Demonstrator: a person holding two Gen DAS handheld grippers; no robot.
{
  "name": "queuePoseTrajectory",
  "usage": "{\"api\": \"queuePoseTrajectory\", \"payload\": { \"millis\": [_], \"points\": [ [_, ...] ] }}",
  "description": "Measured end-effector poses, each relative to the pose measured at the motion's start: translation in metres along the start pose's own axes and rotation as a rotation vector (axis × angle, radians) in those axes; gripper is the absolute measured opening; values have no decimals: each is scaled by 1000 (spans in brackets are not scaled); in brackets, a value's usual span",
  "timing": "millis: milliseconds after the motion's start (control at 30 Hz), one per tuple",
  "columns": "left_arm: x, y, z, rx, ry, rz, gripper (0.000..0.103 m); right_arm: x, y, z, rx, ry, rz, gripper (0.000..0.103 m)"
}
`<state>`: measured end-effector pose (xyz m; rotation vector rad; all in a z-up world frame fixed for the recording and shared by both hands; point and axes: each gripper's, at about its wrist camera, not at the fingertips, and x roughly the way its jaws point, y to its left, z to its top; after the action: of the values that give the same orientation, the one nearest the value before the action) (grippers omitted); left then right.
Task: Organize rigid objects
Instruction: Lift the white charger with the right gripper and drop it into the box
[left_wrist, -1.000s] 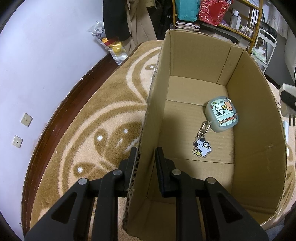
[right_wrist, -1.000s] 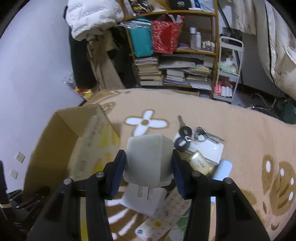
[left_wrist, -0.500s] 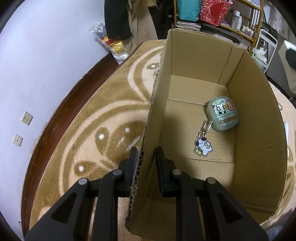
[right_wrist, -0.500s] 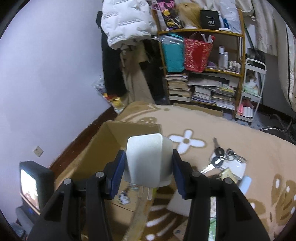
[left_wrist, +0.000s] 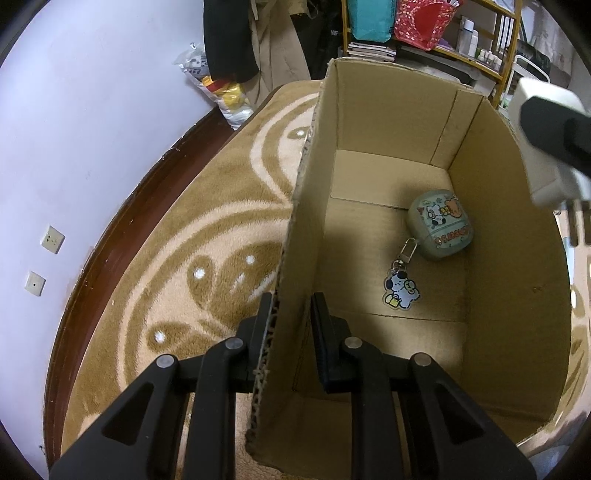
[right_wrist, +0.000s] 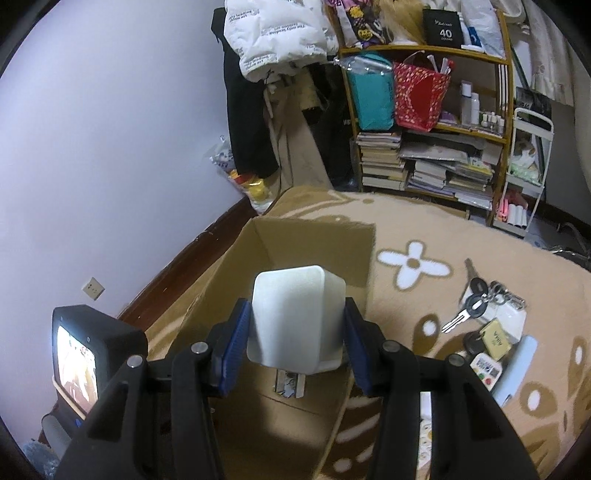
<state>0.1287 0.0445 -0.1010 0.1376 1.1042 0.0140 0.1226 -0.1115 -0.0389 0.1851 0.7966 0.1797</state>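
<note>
Cardboard fills the left wrist view: the left gripper (left_wrist: 290, 317) straddles the near-left wall of an open cardboard box (left_wrist: 495, 332), one finger outside and one inside, pinching the wall edge. On the box floor lies a green earbud case (left_wrist: 439, 225) with a cartoon print, and a dog-shaped keychain charm (left_wrist: 400, 291) is clipped to it. At the upper right edge, over the box's right wall, a white charger (left_wrist: 543, 147) shows in a dark finger.

In the right wrist view the right gripper (right_wrist: 295, 347) clamps the white charger between blue-padded fingers (right_wrist: 234, 350), prongs pointing down, above the box's open top. On the patterned carpet (right_wrist: 424, 229) to the right lie keys (right_wrist: 472, 306) and small items, well apart from the box.
</note>
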Motion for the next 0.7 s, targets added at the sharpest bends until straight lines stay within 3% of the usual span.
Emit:
{"api": "queuePoseTrajectory", "payload": {
  "millis": [200,700],
  "points": [
    [0,5,-1,-30,-2,-39,14,11,4,-5,0,30,6,52],
    [2,3,-1,-22,4,-19,15,25,-1,-13,5,68,-12,52]
  ]
}}
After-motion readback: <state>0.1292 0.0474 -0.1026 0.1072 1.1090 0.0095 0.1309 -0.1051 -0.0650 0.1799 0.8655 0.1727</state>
